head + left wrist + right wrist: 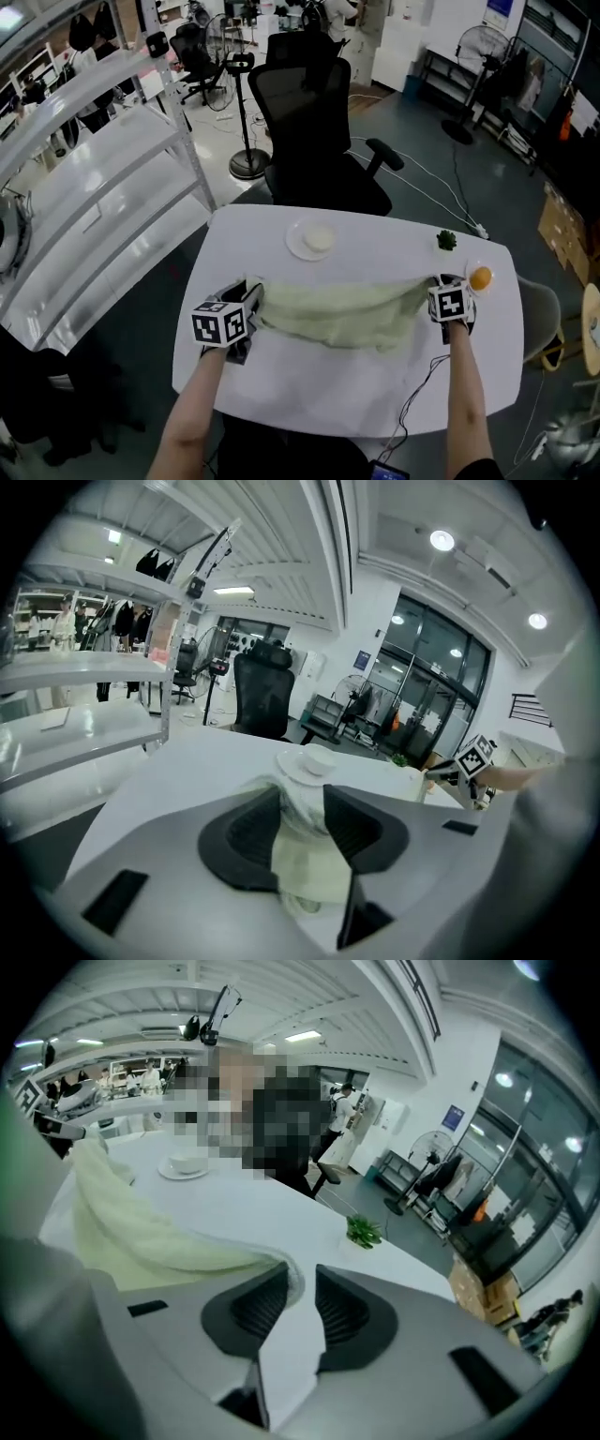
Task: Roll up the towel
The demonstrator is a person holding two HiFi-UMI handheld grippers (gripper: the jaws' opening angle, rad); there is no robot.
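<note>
- Overhead, the head view shows the pale green towel [342, 312] lying bunched in a band across the white tabletop [356, 394]. The left gripper [251, 305] is at its left end and the right gripper [441, 286] at its right end.
- Only the left gripper view looks into that gripper's jaws. They stand partly apart, with a crumpled end of the towel sitting loosely in the gap, not clamped.
- Only the right gripper view shows its jaws a little apart with bare tabletop between them. The towel's edge lies at the tip of one jaw, not pinched.
- The head view alone takes in the orange round thing [480, 277] just beside the right gripper.
- A small green plant [446, 240] and a plate [302, 246] sit beyond the towel.
</note>
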